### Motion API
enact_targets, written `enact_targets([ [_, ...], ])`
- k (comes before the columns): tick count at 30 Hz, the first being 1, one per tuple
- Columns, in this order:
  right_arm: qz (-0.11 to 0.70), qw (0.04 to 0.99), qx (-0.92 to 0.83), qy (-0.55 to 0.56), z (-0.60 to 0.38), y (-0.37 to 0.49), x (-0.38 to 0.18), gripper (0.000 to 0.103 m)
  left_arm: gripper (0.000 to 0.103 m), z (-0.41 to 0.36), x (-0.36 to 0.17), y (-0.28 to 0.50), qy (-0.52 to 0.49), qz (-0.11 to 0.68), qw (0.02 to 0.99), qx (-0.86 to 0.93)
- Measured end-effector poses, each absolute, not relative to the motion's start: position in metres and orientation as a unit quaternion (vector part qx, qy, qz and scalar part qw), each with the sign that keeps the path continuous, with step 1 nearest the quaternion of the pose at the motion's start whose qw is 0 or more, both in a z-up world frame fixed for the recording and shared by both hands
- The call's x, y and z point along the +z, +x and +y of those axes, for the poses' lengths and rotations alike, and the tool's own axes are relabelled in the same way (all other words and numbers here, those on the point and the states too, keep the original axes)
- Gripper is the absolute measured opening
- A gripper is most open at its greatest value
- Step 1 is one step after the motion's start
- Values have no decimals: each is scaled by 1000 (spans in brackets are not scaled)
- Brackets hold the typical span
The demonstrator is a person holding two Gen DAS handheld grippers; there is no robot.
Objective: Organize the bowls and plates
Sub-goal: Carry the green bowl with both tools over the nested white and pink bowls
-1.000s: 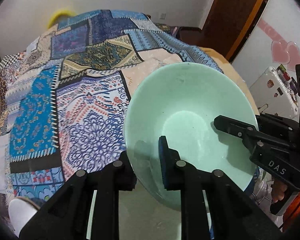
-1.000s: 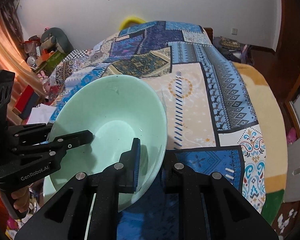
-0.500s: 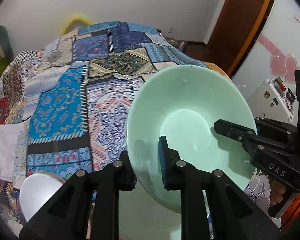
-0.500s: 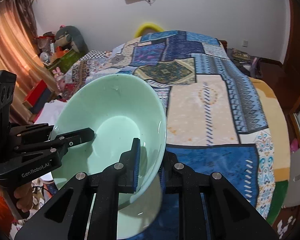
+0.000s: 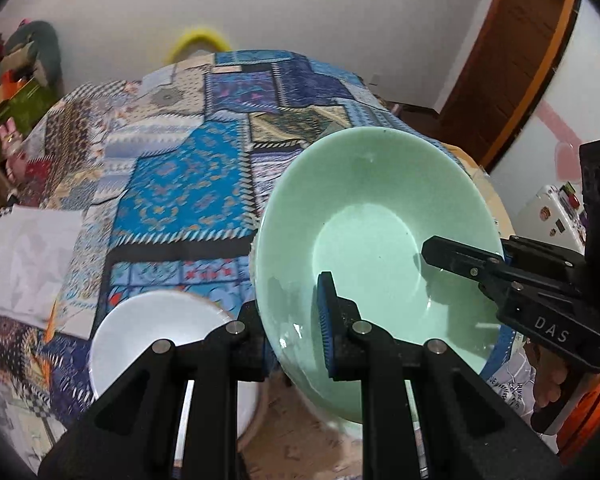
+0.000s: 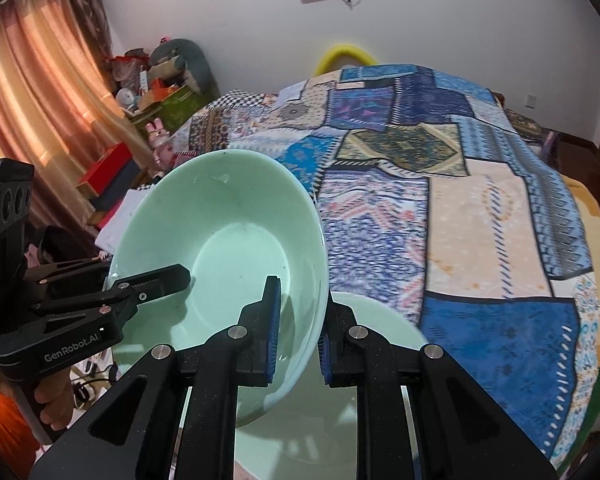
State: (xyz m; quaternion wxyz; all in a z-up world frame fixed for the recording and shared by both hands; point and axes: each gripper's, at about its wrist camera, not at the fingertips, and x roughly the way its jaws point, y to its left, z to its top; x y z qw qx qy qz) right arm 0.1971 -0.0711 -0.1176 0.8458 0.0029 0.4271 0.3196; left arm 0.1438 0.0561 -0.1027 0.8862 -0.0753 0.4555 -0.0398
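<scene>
Bowl [image 5: 376,232], mint green, hangs tilted above the patchwork bedspread [image 5: 180,184], pinched on opposite sides of its rim. Your left gripper [image 5: 292,332] clamps the near-left wall, one pad inside and one outside; your right gripper [image 6: 298,328] does likewise on the far side. Below sit a white bowl [image 5: 148,332] and a second green bowl [image 6: 380,340].

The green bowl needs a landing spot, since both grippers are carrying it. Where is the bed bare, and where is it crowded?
The quilt lies bare across its middle and far end. Crowded is the near edge: a white bowl sits left of the held green bowl, a second green dish lies beneath it, and white paper covers the near left.
</scene>
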Motion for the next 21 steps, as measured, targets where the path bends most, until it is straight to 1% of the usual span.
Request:
enact_targets([
  [12,441,825,352,1,-20,180,-132,15,18,118,-120,108,-123,454,883,-4],
  [21,459,812,361,3,6,176,-149,15,18,146,-138,93,-142,455,879,14],
])
